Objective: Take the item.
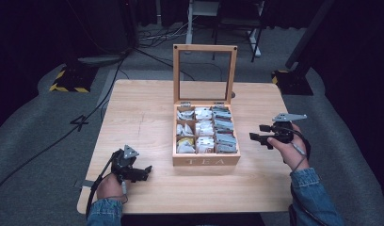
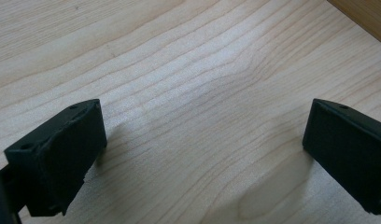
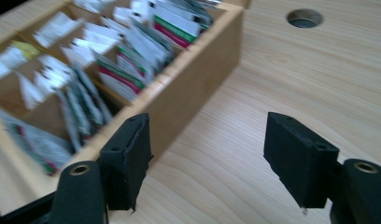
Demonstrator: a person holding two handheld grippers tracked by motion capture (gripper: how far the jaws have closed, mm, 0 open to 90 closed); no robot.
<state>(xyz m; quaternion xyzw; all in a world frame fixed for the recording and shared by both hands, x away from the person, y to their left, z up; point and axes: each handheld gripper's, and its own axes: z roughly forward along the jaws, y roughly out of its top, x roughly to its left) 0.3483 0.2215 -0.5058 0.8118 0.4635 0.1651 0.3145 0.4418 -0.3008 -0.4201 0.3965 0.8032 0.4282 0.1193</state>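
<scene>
At table centre sits the tea box [image 1: 206, 160], lid up, w/ tea bags [image 1: 205, 129] filed in compartments. Right gripper [image 3: 207, 161] just beside its right wall, left gripper [image 2: 202, 149] near front-left corner over bare wood; both spread wide, holding nothing. Bags look light, flimsy, prob. crushable: pinch one by its top edge.

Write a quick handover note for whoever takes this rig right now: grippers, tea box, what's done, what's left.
Left hand-held gripper: open, empty, low over the table, left of the box front.
Right hand-held gripper: open, empty, just right of the tea box, jaws pointing at it.
Tea box: mid-table, lid upright and open, compartments full of tea bags.
Done: lid is open.
Left: nothing gripped yet; likely next is reaching into the box with the right gripper.
</scene>
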